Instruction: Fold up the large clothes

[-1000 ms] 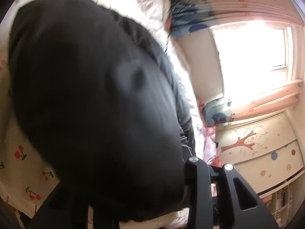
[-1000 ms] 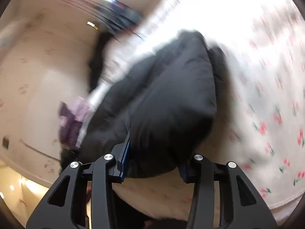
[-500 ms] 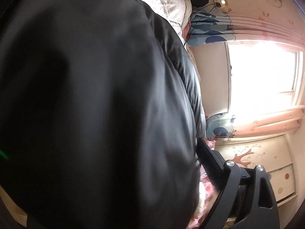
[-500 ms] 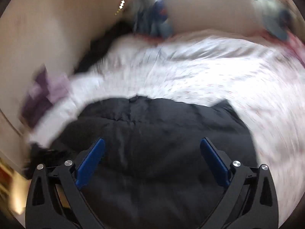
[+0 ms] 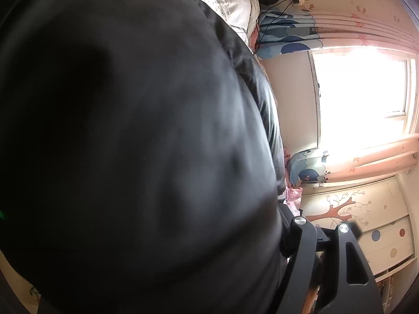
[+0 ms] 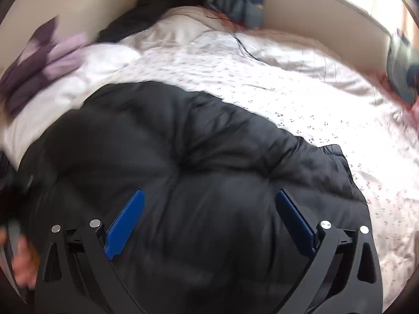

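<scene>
A large black puffer jacket [image 6: 199, 162] lies bunched on the bed with the cherry-print sheet [image 6: 301, 96]. My right gripper [image 6: 209, 196] is open just above the jacket, its blue pads [image 6: 125, 222] wide apart and empty. In the left wrist view the jacket [image 5: 131, 144] fills most of the frame and hides the left finger. Only the right finger [image 5: 301, 248] shows, pressed against the fabric, so the left gripper's state cannot be read.
White bedding [image 6: 99, 60], purple clothes [image 6: 39, 62] and a dark garment [image 6: 157, 7] lie at the head of the bed. A window with pink curtains [image 5: 366, 86], a blue pillow [image 5: 306, 164] and a tree-painted cabinet [image 5: 366, 222] stand beside the bed.
My right gripper has let go of the jacket, opened wide and swung to look down on it. The jacket has closed in over the left camera.
</scene>
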`<state>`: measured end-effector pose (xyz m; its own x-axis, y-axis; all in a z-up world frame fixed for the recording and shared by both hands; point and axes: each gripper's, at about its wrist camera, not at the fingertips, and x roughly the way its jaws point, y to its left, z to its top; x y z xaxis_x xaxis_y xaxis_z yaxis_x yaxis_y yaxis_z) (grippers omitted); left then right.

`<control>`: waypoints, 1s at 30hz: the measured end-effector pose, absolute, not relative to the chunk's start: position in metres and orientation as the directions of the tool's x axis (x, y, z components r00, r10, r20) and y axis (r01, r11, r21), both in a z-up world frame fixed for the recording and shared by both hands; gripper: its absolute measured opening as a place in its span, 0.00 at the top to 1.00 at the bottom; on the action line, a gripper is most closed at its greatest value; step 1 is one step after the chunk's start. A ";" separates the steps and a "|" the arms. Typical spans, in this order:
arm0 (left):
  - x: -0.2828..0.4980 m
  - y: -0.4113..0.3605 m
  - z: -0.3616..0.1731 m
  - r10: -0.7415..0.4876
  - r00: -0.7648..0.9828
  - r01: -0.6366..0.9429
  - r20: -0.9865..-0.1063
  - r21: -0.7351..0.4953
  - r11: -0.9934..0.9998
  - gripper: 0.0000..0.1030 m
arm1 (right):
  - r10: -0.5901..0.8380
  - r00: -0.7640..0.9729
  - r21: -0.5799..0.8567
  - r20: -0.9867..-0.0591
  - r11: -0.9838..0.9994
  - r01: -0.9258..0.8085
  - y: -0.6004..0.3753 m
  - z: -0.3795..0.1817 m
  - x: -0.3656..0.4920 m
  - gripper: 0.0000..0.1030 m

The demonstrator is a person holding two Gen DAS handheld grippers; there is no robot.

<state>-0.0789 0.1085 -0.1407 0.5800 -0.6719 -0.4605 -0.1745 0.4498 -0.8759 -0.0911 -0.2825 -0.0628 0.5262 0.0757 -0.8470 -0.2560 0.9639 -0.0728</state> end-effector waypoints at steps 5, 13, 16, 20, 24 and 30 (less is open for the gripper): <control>-0.080 0.102 -0.133 -0.649 0.579 -0.160 -0.493 -0.850 0.503 0.32 | 0.043 0.440 -0.085 -0.897 0.960 -0.267 -0.271 -0.095 -0.081 0.06; -0.076 0.109 -0.134 -0.649 0.591 -0.163 -0.479 -0.859 0.486 0.32 | 0.044 0.463 -0.110 -0.886 0.947 -0.300 -0.271 -0.090 -0.125 0.06; -0.078 0.110 -0.132 -0.644 0.596 -0.162 -0.480 -0.857 0.489 0.32 | 0.063 0.492 -0.087 -0.868 0.957 -0.276 -0.275 -0.079 -0.125 0.06; -0.080 0.118 -0.133 -0.639 0.629 -0.171 -0.443 -0.881 0.442 0.32 | 0.056 0.475 -0.110 -0.878 0.943 -0.315 -0.270 -0.083 -0.129 0.06; -0.081 0.117 -0.129 -0.641 0.634 -0.153 -0.432 -0.883 0.444 0.32 | 0.087 0.492 -0.066 -0.866 0.956 -0.287 -0.280 -0.079 -0.129 0.06; -0.088 0.122 -0.133 -0.635 0.648 -0.170 -0.420 -0.893 0.417 0.32 | 0.107 0.468 -0.036 -0.877 0.958 -0.286 -0.288 -0.094 -0.124 0.06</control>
